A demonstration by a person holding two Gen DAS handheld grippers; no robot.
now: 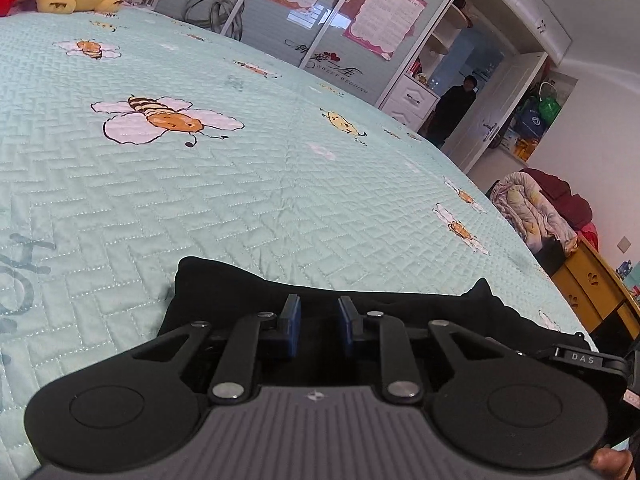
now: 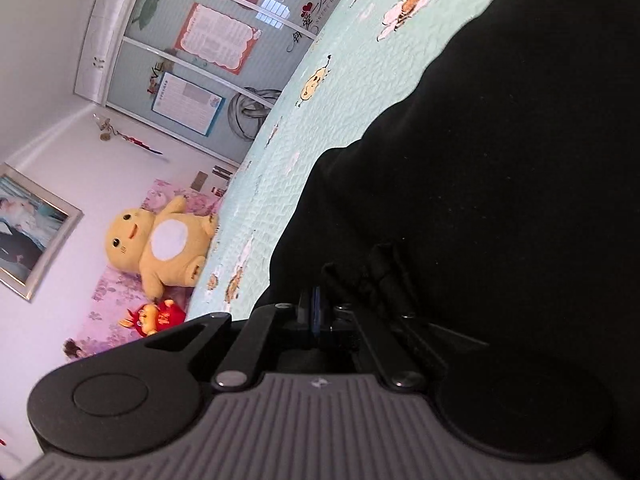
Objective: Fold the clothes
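Observation:
A black garment (image 1: pixel 224 280) lies on the mint quilted bedspread (image 1: pixel 200 200), close under my left gripper (image 1: pixel 319 312). That gripper is open, its blue-padded fingers apart above the cloth with nothing between them. In the right wrist view the same black garment (image 2: pixel 500 160) fills the right half of the picture, lifted and hanging in folds. My right gripper (image 2: pixel 322 308) is shut on a bunched edge of it; the view is tilted sideways. The right finger is mostly hidden by the cloth.
The bedspread (image 2: pixel 320 92) with bee prints covers a wide bed. A yellow plush toy (image 2: pixel 168 244) and a small red one (image 2: pixel 154 318) sit at the bed's head. A wardrobe (image 1: pixel 320 12) with posters stands behind, a person (image 1: pixel 452 108) in a doorway, a wooden cabinet (image 1: pixel 592 284) with bedding at right.

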